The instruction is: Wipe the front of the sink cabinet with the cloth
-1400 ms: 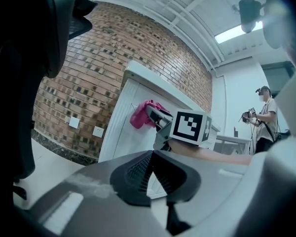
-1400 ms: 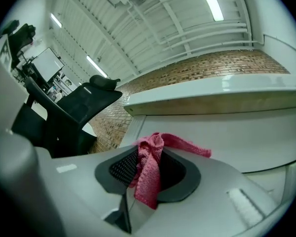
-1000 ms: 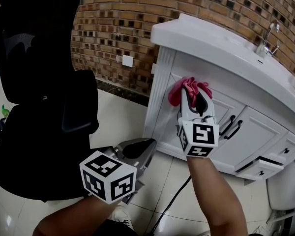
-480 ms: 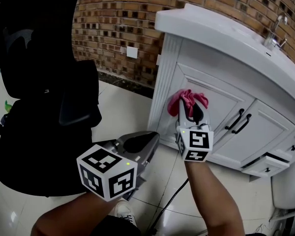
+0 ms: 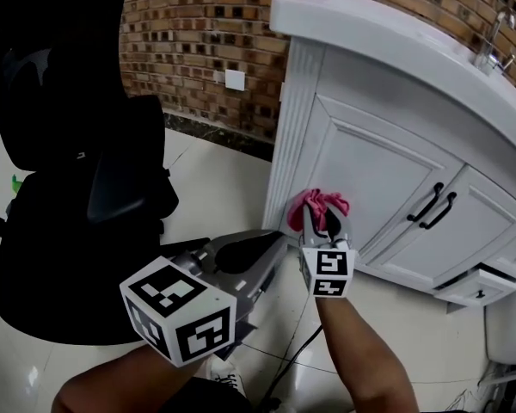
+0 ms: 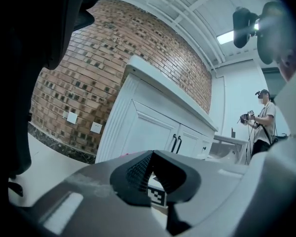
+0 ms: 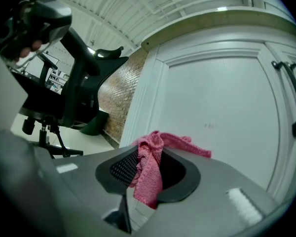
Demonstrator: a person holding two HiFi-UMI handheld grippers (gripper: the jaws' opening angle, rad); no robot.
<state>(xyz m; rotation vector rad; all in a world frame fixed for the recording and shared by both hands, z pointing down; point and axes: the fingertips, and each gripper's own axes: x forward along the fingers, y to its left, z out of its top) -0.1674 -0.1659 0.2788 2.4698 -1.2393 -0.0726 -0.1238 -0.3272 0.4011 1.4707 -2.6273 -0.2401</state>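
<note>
Low against the white sink cabinet point(image 5: 370, 179), bunched pink cloth point(image 5: 315, 201) tight in right tongs point(image 5: 323, 220); left tongs point(image 5: 278, 243) closed

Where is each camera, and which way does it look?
Head view: on the person's head, looking steeply down at the sink cabinet; forearms, left gripper, right gripper show.
Left gripper view: on that gripper, looking along its shut, empty jaws toward cabinet and brick wall.
Right gripper view: on that gripper, facing the cabinet door; its jaws hold the pink cloth.
Shared: head and right gripper views show the cloth.
</note>
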